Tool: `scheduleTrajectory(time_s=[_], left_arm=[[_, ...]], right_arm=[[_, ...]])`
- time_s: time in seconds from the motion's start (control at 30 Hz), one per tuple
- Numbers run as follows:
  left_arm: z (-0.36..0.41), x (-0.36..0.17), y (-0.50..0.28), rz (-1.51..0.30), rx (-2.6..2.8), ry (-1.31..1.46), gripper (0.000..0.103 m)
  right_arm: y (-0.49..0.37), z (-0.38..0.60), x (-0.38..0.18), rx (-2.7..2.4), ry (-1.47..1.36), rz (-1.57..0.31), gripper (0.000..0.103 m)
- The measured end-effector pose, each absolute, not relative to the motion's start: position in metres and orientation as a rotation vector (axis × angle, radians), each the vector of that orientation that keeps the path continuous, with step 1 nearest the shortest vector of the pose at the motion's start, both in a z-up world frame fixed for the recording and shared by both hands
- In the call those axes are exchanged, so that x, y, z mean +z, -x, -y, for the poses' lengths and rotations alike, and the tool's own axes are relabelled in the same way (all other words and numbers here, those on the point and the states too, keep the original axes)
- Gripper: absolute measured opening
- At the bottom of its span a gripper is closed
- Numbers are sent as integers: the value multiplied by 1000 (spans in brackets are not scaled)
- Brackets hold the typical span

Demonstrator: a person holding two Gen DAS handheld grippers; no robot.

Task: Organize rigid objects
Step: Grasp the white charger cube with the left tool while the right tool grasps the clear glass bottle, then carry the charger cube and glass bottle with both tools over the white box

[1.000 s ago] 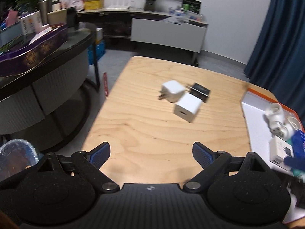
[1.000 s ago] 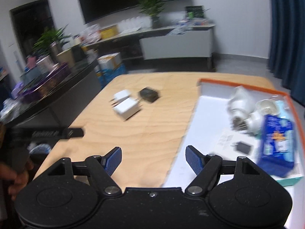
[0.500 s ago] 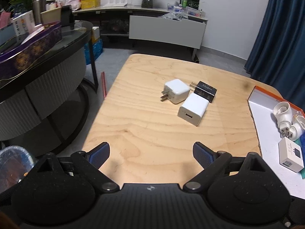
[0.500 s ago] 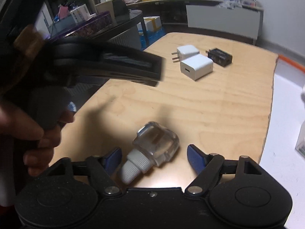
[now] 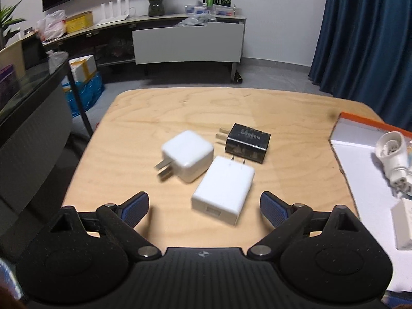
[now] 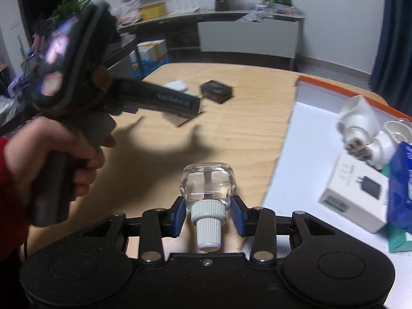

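Three chargers lie together on the wooden table (image 5: 154, 118): a flat white charger (image 5: 223, 190), a rounded white plug charger (image 5: 187, 156) and a black charger (image 5: 247, 143). My left gripper (image 5: 204, 205) is open, its jaws on either side of the flat white charger's near end. My right gripper (image 6: 208, 213) is shut on a clear plug with a ribbed white neck (image 6: 208, 193), held above the table by the tray's left edge. The black charger (image 6: 216, 91) also shows in the right wrist view, behind the left gripper's body (image 6: 77, 77).
An orange-rimmed white tray (image 6: 303, 118) on the right holds white adapters (image 6: 360, 123), a white box (image 6: 354, 194) and a blue packet (image 6: 400, 188). A dark side table (image 5: 33, 108) stands left of the table. A cabinet is at the back.
My left gripper has moved forward onto the chargers, jaws still open. My right gripper has closed on the clear plug and lifted it, turning toward the tray.
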State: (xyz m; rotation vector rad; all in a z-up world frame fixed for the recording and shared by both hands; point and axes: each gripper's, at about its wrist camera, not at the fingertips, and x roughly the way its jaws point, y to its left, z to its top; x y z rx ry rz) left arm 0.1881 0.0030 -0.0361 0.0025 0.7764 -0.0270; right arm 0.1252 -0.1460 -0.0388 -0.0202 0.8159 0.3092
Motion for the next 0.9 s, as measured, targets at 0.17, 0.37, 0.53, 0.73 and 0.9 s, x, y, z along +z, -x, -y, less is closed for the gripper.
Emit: scheduleTrajectory(time_s=[0.17,0.37,0.53,0.73,0.9], left_arm=[[3,-44,-200,-747,-43,-31,76],[8,-35,-183,-748,-101,-19,41],[8,-26,-157,-750,-93,15,41],[9,-3,-116,-727,-90,57,41],[14,12,-85,-715,-92,81,41]], right_arm=[[-127,158,-36,281,-12,-798,47],[-125,169,-30,256,-30,-773,47],[-118,175,-21,239,-40,-747,47],[-101,183,-6,235,-61,-703,47],[-81,189,6,232,-64,-673,47]])
